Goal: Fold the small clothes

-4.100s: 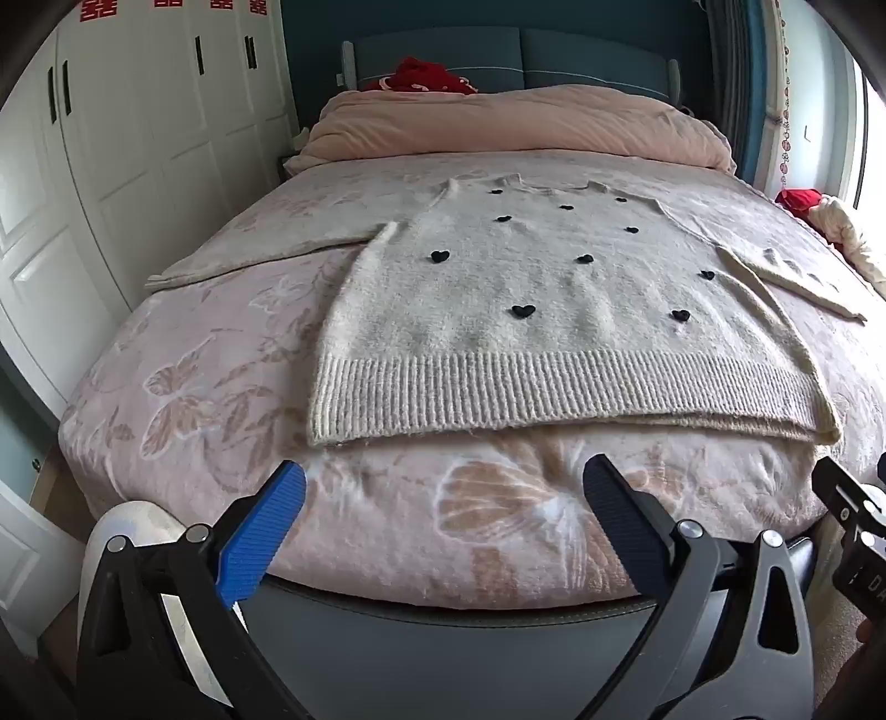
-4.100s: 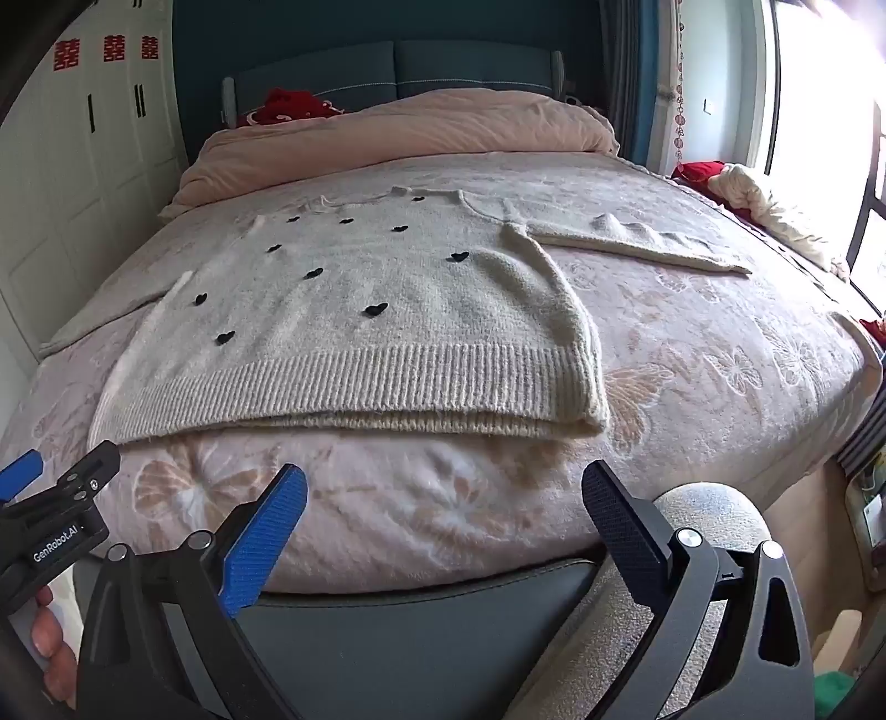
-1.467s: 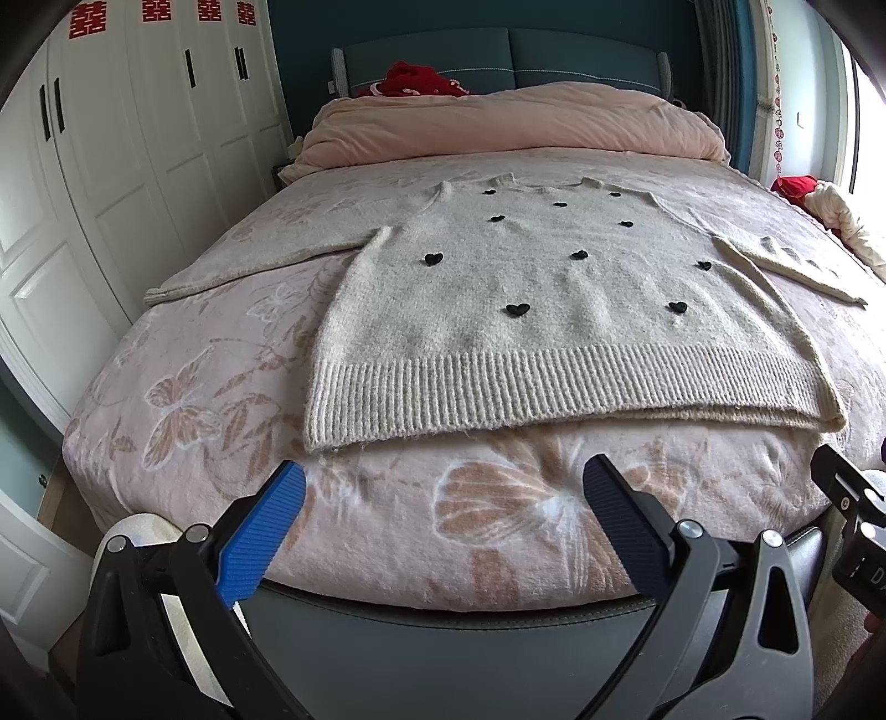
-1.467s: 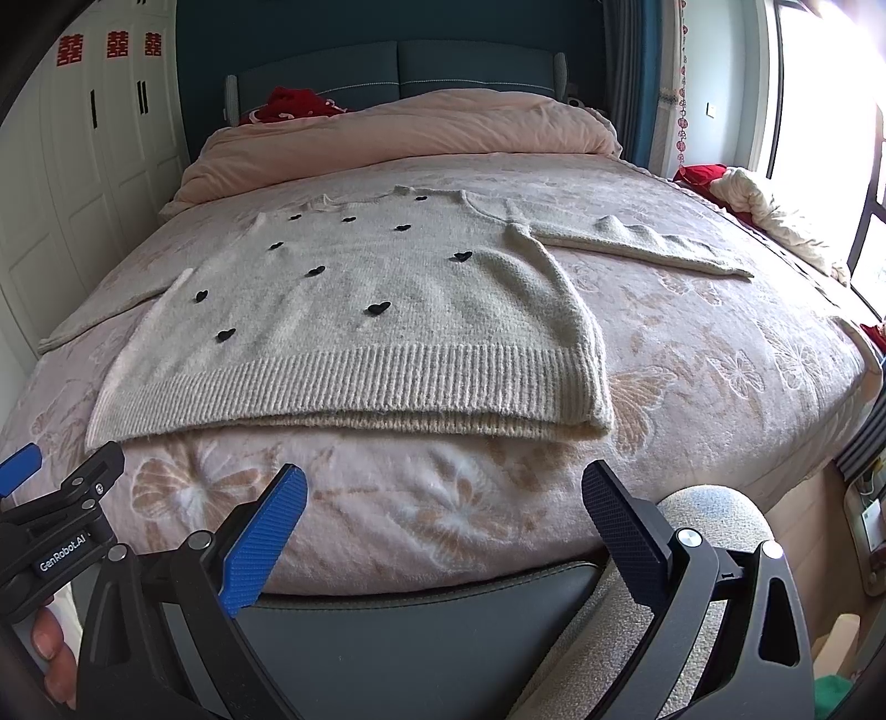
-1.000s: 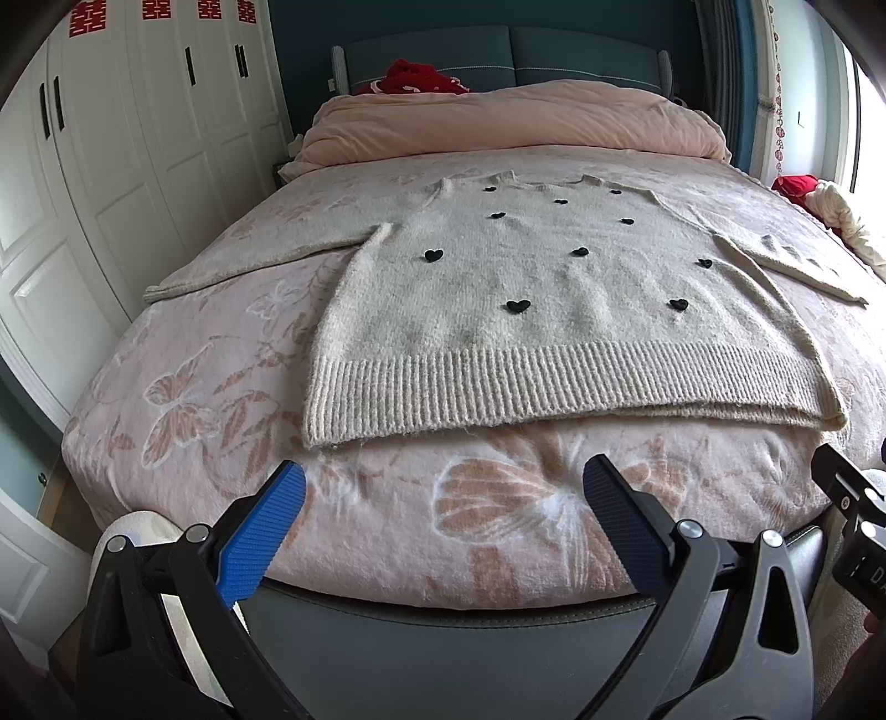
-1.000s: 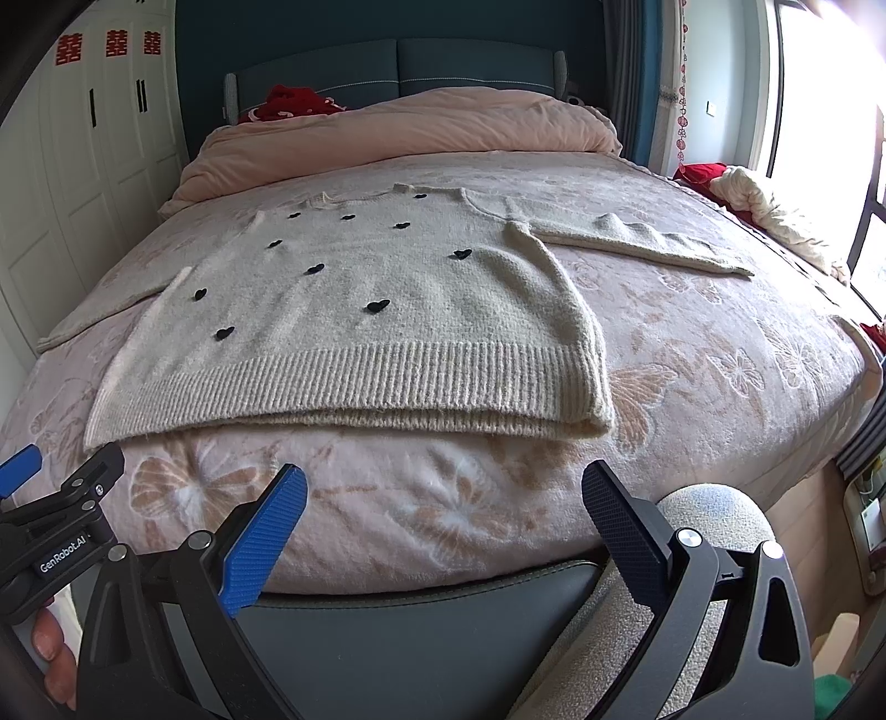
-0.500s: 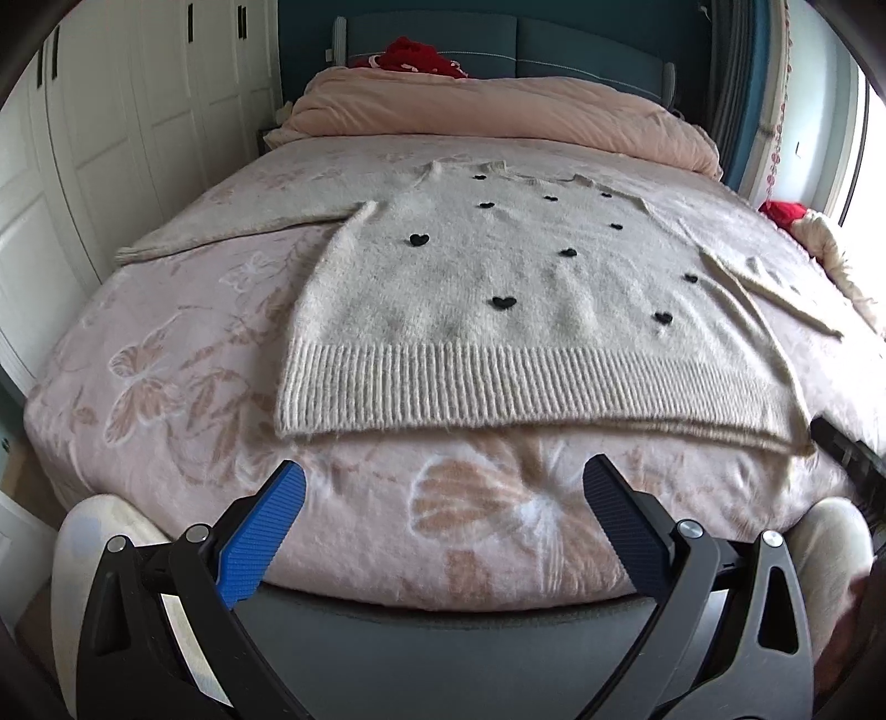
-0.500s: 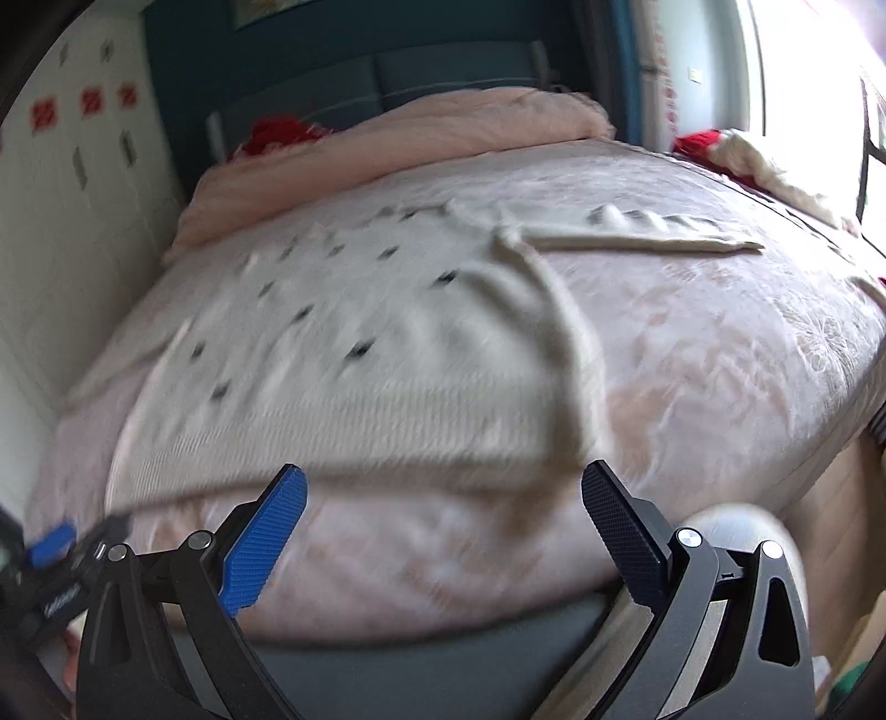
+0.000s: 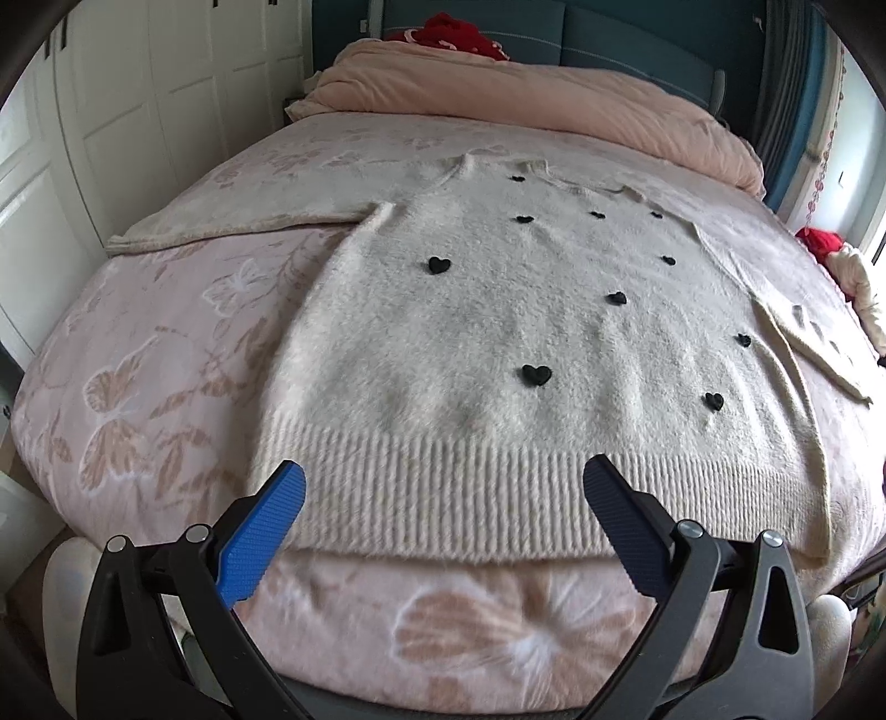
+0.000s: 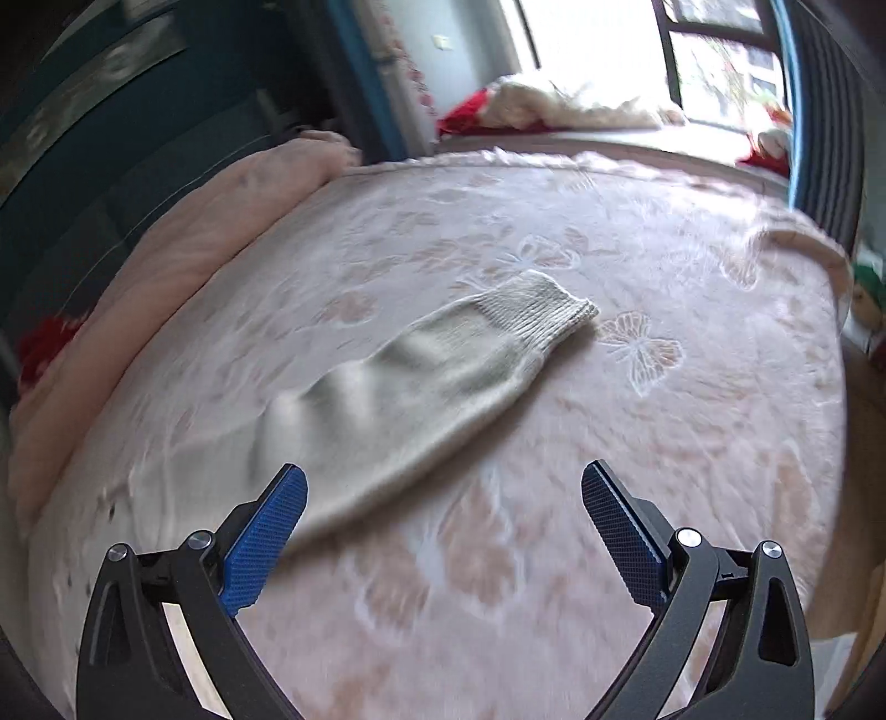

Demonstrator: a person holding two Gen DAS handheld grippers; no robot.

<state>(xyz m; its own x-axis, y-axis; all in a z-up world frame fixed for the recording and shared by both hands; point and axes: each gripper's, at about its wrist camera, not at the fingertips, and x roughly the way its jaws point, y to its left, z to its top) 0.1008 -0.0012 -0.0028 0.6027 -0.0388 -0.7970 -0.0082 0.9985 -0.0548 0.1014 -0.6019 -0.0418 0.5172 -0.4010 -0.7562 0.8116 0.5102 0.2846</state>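
A cream knit sweater (image 9: 498, 343) with small black hearts lies flat, front up, on the pink floral bed (image 9: 155, 387). Its ribbed hem faces me and both sleeves are spread out. My left gripper (image 9: 443, 493) is open and empty, hovering just above the hem. My right gripper (image 10: 443, 498) is open and empty over the bed, above the sweater's right sleeve (image 10: 432, 376), whose ribbed cuff (image 10: 548, 310) points away to the upper right. The right wrist view is motion-blurred.
A folded pink duvet (image 9: 526, 105) lies at the head of the bed against a blue headboard (image 9: 637, 50). White wardrobe doors (image 9: 111, 111) stand on the left. Red and white clothes (image 10: 554, 105) lie by the window (image 10: 714, 61) on the right.
Both grippers have moved forward over the bed. The left one has come in over the hem. The right one has swung right and far in, over the right sleeve.
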